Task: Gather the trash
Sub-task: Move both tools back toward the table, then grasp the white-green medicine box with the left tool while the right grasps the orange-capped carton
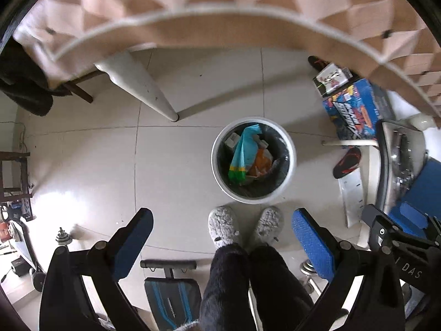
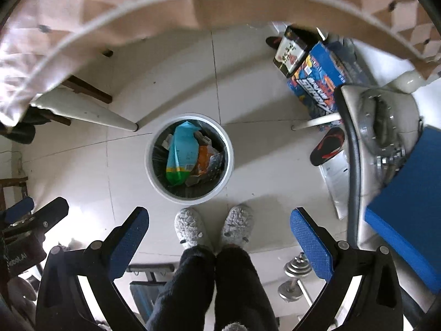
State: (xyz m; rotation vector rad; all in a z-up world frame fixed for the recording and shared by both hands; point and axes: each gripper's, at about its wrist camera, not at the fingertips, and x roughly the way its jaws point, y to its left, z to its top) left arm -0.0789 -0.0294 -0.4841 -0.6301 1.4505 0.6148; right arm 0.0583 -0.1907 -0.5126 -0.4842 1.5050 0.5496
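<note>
A white round trash bin (image 1: 289, 165) with a dark liner stands on the tiled floor below both grippers; it also shows in the right wrist view (image 2: 230, 160). Inside lie a light-blue and green packet (image 1: 242, 154) (image 2: 180, 154), an orange wrapper (image 1: 261, 162) (image 2: 204, 160) and other crumpled packaging. My left gripper (image 1: 222, 237) is open and empty, high above the floor. My right gripper (image 2: 219, 237) is open and empty too. The right gripper's body shows at the right edge of the left wrist view (image 1: 397, 234).
A table with a pink-and-white cloth (image 1: 220, 13) overhangs the top, its white leg (image 1: 146, 91) left of the bin. Coloured boxes (image 1: 355, 110), a black-red sandal (image 1: 347, 162), a chair (image 2: 380, 149), dumbbells (image 2: 295, 278) and the person's grey slippers (image 1: 223, 226) surround the bin.
</note>
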